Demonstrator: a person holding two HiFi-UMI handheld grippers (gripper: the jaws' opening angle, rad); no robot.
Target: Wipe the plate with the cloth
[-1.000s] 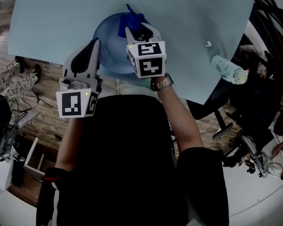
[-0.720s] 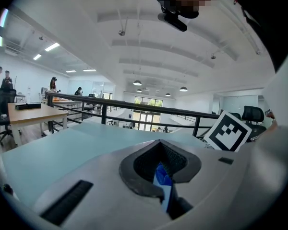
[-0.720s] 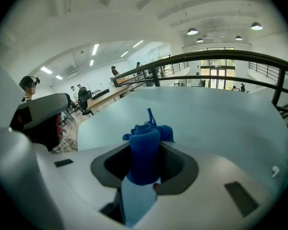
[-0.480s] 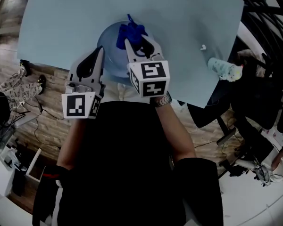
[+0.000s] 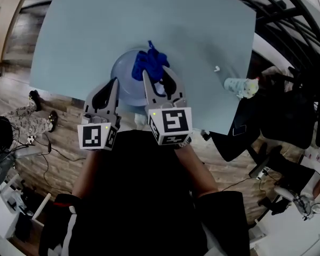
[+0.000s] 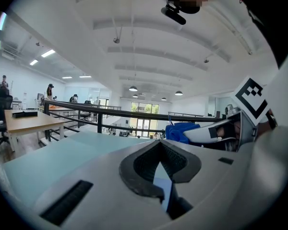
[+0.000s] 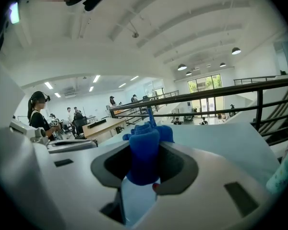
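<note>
A round blue plate [image 5: 127, 76] lies near the front edge of the pale blue table [image 5: 85, 31]. A bunched blue cloth [image 5: 149, 63] rests on the plate's far right part, with my right gripper [image 5: 156, 72] shut on it. In the right gripper view the cloth [image 7: 145, 150] fills the gap between the pads. My left gripper [image 5: 115, 81] is shut, with its tip at the plate's near left rim. A sliver of the blue plate [image 6: 164, 186] shows between its pads. The cloth [image 6: 180, 130] appears to its right.
A small white object [image 5: 217, 68] and a pale patterned bottle [image 5: 241, 87] lie near the table's right edge. Beyond that edge are dark chairs [image 5: 288, 116]. Black railings and desks with people stand far behind the table.
The head view has shifted, so the plate and both grippers sit lower in the picture. The cloth stays on the plate's far right part, and the left gripper stays at the rim.
</note>
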